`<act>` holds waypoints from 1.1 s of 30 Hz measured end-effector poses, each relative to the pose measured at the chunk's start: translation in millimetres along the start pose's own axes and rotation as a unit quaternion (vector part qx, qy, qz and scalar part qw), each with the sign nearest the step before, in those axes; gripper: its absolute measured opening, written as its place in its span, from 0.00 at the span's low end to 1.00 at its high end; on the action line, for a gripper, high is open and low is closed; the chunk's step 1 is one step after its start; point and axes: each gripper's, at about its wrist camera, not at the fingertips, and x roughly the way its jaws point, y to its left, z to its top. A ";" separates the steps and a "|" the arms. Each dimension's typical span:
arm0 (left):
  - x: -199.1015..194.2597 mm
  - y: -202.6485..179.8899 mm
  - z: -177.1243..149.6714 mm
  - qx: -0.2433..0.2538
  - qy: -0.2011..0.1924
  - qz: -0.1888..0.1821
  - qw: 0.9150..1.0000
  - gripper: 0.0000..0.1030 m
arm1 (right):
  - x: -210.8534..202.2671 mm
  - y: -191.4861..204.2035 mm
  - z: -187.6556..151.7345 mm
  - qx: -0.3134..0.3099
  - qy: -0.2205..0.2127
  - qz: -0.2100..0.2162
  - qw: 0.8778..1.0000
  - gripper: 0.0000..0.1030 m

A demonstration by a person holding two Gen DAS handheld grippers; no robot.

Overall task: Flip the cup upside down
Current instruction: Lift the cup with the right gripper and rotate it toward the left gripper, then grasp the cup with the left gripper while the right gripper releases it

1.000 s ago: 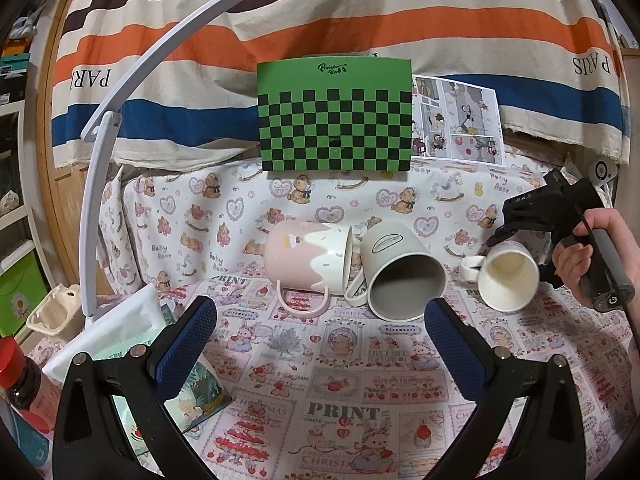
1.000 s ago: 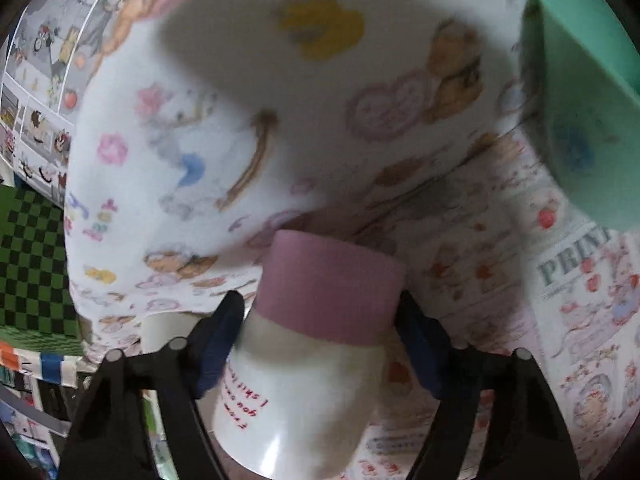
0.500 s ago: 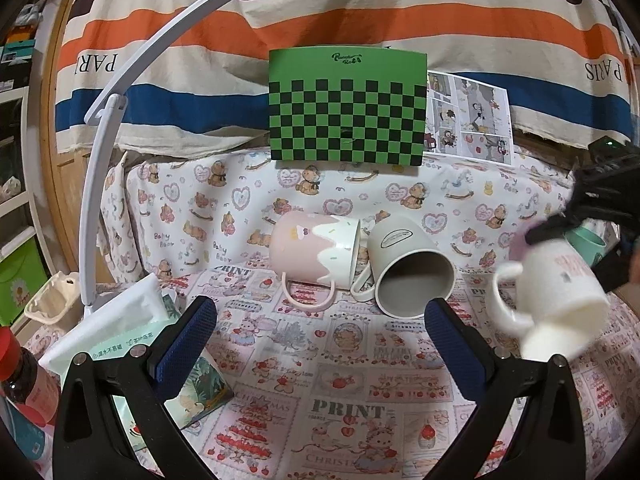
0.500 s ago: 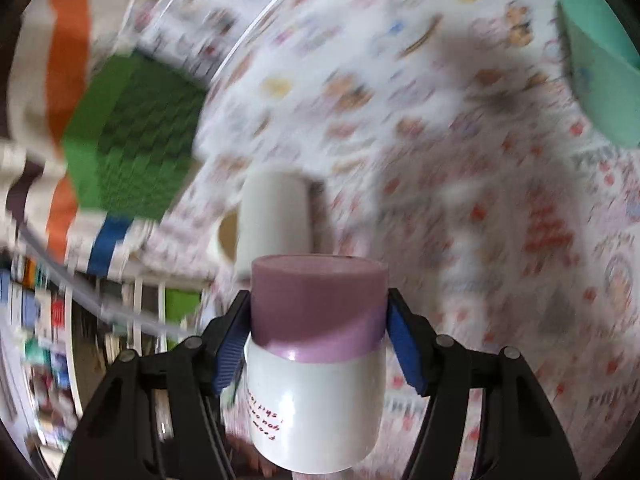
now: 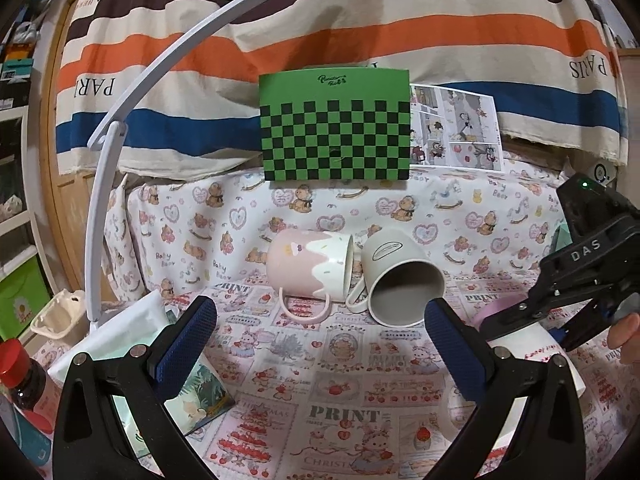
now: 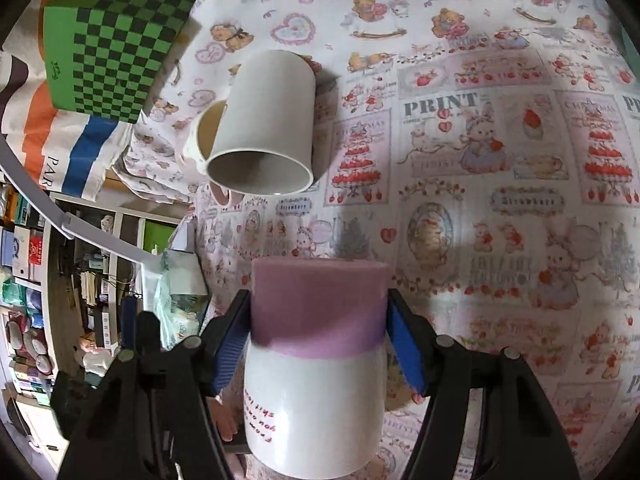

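My right gripper (image 6: 318, 340) is shut on a white cup with a purple band (image 6: 316, 360), its blue pads on the cup's sides. The purple base end points away from the camera, down at the printed cloth. In the left wrist view the same cup (image 5: 532, 354) sits low at the right, mostly hidden behind the right gripper (image 5: 560, 312) and my left finger. My left gripper (image 5: 320, 344) is open and empty, hovering over the cloth in front of two lying cups.
A pink-and-white mug (image 5: 310, 266) and a grey-white mug (image 5: 400, 276) lie on their sides mid-table; the grey one also shows in the right wrist view (image 6: 266, 128). A green checkered board (image 5: 335, 126) stands behind. A white lamp arm (image 5: 120, 128), packets and a red-capped bottle (image 5: 18, 376) are at left.
The right gripper has turned the purple-banded cup over and brought it down toward the cloth at the right. The left gripper has stayed almost still.
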 end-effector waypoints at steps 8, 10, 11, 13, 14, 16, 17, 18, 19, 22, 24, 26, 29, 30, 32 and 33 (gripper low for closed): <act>1.4 2.3 0.0 -0.006 0.004 0.001 1.000 1.00 | -6.2 14.4 -9.5 -0.050 -0.058 -0.023 0.997 0.69; 1.3 2.0 0.0 -0.006 0.004 0.000 1.000 1.00 | -21.9 15.6 -16.4 -0.073 -0.092 -0.025 0.993 0.71; 1.3 2.0 -0.2 -0.006 0.004 0.000 1.000 1.00 | -29.3 17.0 -20.1 -0.089 -0.108 -0.033 0.990 0.71; 1.1 1.8 -0.1 -0.007 0.003 0.001 1.000 1.00 | -44.2 19.5 -30.5 -0.124 -0.150 -0.057 0.979 0.71; 0.2 1.7 -0.4 -0.007 0.002 0.001 1.000 1.00 | -50.8 19.4 -37.2 -0.142 -0.173 -0.068 0.972 0.72; -0.6 1.1 -0.3 -0.005 0.000 -0.007 1.000 1.00 | -62.4 15.9 -50.9 -0.175 -0.211 -0.088 0.958 0.75; -0.9 0.6 -0.1 -0.004 -0.001 -0.012 1.000 1.00 | -63.7 15.3 -54.8 -0.184 -0.222 -0.093 0.953 0.75; -1.3 -0.1 -0.1 -0.002 -0.002 -0.014 1.000 1.00 | -66.6 12.1 -61.2 -0.196 -0.237 -0.100 0.946 0.76; -1.8 -0.7 0.0 -0.001 -0.003 -0.014 1.000 1.00 | -69.6 7.6 -69.2 -0.210 -0.254 -0.107 0.938 0.76; -4.5 -2.0 -0.2 0.002 -0.009 -0.017 1.000 1.00 | -74.9 -3.0 -81.4 -0.231 -0.290 -0.115 0.922 0.81; -4.9 -2.4 0.0 0.002 -0.011 -0.017 1.000 1.00 | -78.4 -7.5 -86.0 -0.241 -0.311 -0.119 0.911 0.84; -4.4 -2.1 0.0 -0.001 -0.008 -0.017 1.000 1.00 | -83.7 -8.6 -88.2 -0.250 -0.338 -0.130 0.898 0.87; -0.6 -1.0 0.4 -0.003 0.003 -0.009 1.000 1.00 | -89.7 -8.3 -92.6 -0.269 -0.377 -0.152 0.873 0.91; 0.2 -1.6 0.5 0.000 0.006 -0.004 1.000 1.00 | -90.2 -9.6 -90.7 -0.275 -0.375 -0.159 0.871 0.92; -3.1 -5.0 2.4 0.004 0.009 0.018 1.000 1.00 | -92.7 -14.4 -88.1 -0.267 -0.371 -0.163 0.874 0.92; -8.2 -5.1 4.5 -0.002 0.001 0.016 1.000 1.00 | -94.0 -16.9 -85.6 -0.260 -0.370 -0.161 0.877 0.92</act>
